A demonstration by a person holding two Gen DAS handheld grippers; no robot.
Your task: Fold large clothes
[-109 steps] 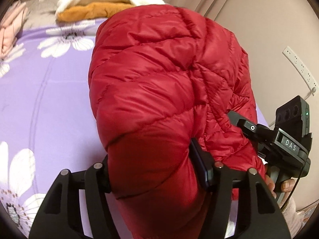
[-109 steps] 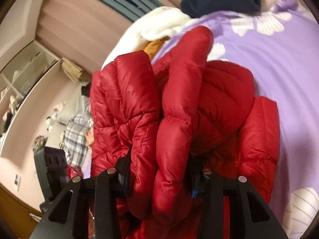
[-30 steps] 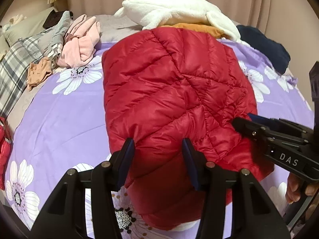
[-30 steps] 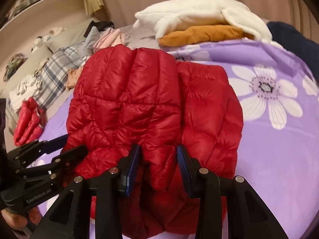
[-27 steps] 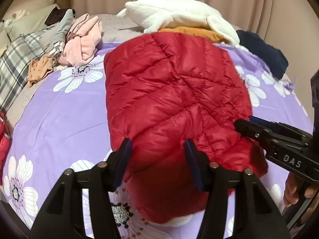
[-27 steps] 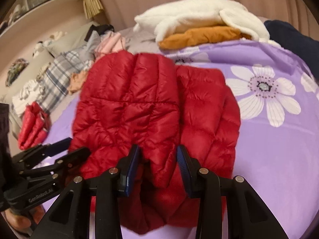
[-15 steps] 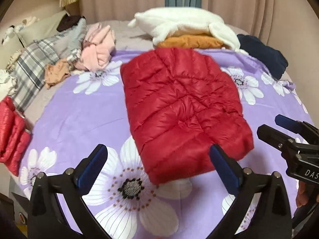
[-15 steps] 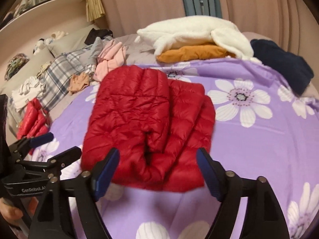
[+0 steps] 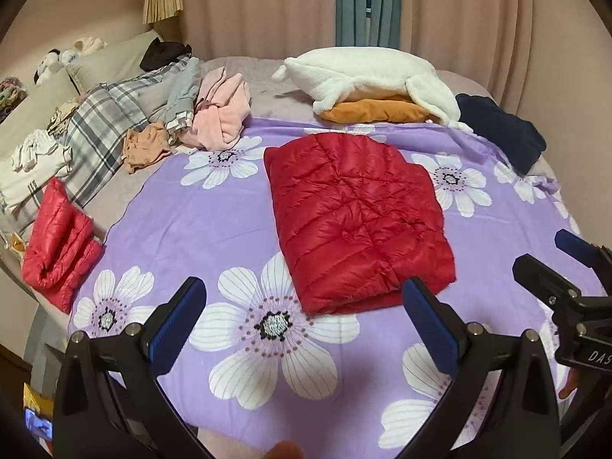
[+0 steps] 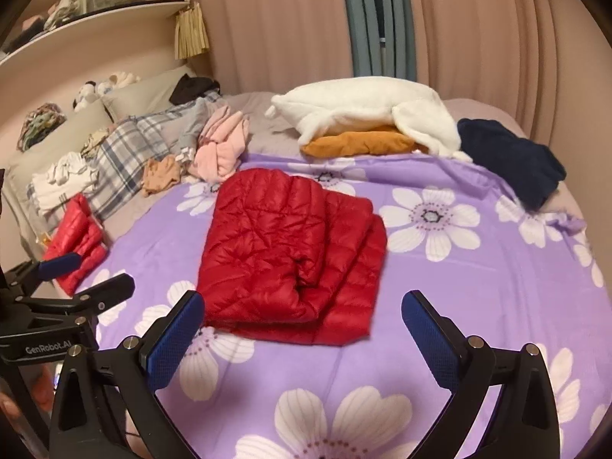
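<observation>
Both hand-held grippers have let go of the red jacket (image 9: pixel 355 218) since a second ago and drawn back from it, so that it now lies alone, folded into a thick rectangle, on the middle of the bed (image 9: pixel 183 225). Left hand-held gripper (image 9: pixel 302 317): its jaws stand spread wide with nothing between them, blue pads facing each other over the sheet near the bed's near edge. Right hand-held gripper (image 10: pixel 302 329): its jaws are opening, almost fully apart, and nothing is between them; the jacket's near edge lies just beyond the fingertips.

A purple sheet (image 10: pixel 478 287) printed with large white flowers covers the bed's near and middle part; beyond it the cover is plain grey. Along the far edge sits a white fleece bundle (image 9: pixel 367 72) on top of an orange folded garment (image 9: pixel 375 111), and a dark navy garment (image 9: pixel 501 130) lies at the far right corner. Toward the far left a pink garment (image 9: pixel 222 114) is heaped beside a small tan piece (image 9: pixel 145 145) and a grey plaid cloth (image 9: pixel 99 122). A second red padded piece (image 9: pixel 57 244) rests at the left edge, well apart from the folded jacket. White clothing (image 9: pixel 34 160) lies further left by the pillows.

Pink curtains (image 10: pixel 290 26) hang behind the bed, with a teal strip (image 10: pixel 378 19) between them. A shelf (image 10: pixel 91 11) with small items runs along the left wall.
</observation>
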